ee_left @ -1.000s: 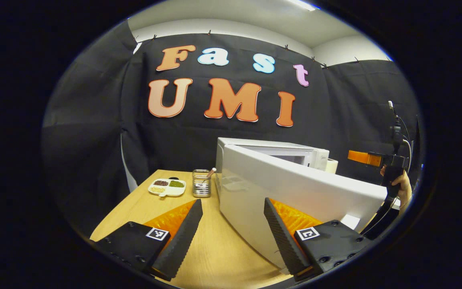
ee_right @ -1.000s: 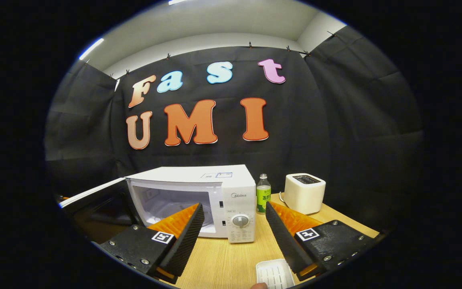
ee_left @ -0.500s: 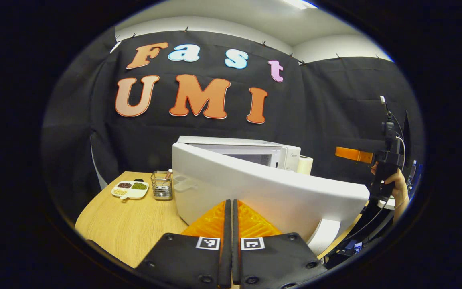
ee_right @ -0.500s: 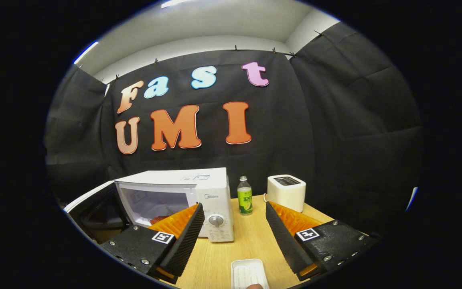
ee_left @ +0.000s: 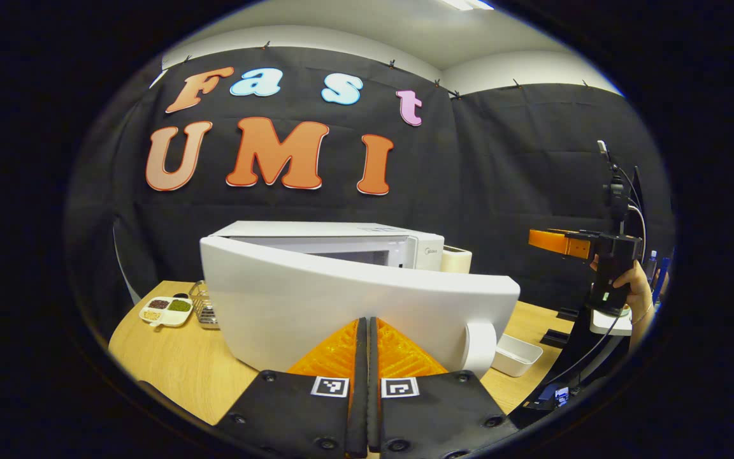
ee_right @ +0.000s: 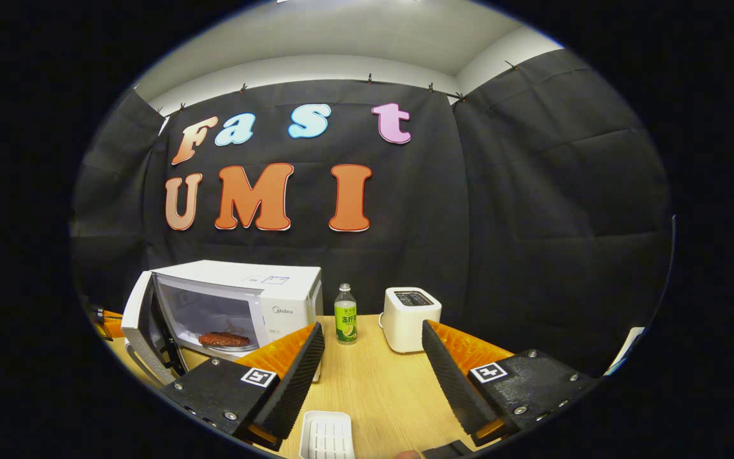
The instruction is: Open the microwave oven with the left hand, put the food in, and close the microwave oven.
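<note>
Our left gripper [ee_left: 367, 325] has its fingers pressed together against the outside of the microwave door [ee_left: 341, 306], which stands ajar. Ahead and left of our right gripper [ee_right: 370, 335], fingers spread and empty, the food [ee_right: 223, 339] lies inside the microwave [ee_right: 239, 299] on the worktop [ee_right: 380, 389].

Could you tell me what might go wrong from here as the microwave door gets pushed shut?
1. The left hand-held gripper, fingers closed together, meets the microwave door on its smooth curved face; it could slide off rather than push it shut.
2. The door is only partly closed, with the food visible inside; a weak push may leave it unlatched.
3. A hard shove might shift the microwave toward the bottle close beside it.
</note>
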Available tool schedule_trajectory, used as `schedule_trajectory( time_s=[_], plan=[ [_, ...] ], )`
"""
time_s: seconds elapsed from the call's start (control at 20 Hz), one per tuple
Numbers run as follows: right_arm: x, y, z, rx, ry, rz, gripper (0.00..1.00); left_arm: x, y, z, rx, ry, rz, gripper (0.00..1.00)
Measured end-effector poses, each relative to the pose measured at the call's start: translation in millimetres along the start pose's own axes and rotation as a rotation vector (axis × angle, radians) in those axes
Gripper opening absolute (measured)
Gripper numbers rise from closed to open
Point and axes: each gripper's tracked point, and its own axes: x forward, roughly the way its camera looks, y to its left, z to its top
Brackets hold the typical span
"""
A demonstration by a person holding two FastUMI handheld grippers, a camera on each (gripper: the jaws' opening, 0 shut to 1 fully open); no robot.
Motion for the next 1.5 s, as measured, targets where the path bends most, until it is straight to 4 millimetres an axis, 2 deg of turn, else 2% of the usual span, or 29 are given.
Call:
schedule_trajectory(
  time_s=[0.15,0.4,0.65,0.8,0.9,1.1,1.15,1.25,1.3,1.5],
  plan=[
    [1,-14,-2,0.003,0.016,-0.004,0.95,36,-8,-5,0.016,0.018,0.017,0.05],
    [8,-34,-1,0.015,0.011,-0.024,0.95,98,-2,-9,0.028,0.03,0.093,0.05],
    [18,-43,-8,0.029,0.013,-0.023,0.95,143,8,-14,0.026,0.039,0.175,0.05],
    [24,-49,-15,0.041,0.021,-0.022,0.95,158,21,-6,0.054,0.013,0.253,0.05],
    [29,-54,-20,0.05,0.029,-0.026,0.95,165,13,-1,0.063,-0.011,0.251,0.05],
    [33,-62,-25,0.064,0.034,-0.046,0.95,172,11,1,0.094,-0.02,0.298,0.05],
    [33,-63,-26,0.067,0.036,-0.049,0.95,176,17,-8,0.093,0.02,0.324,0.05],
    [30,-65,-23,0.067,0.031,-0.057,0.95,180,5,2,0.097,-0.019,0.313,0.05],
    [29,-66,-21,0.068,0.031,-0.06,0.95,180,2,-6,0.107,0.009,0.316,0.04],
    [21,-63,-7,0.057,0.02,-0.064,0.95,178,-6,-4,0.103,0.034,0.28,0.05]
  ],
)
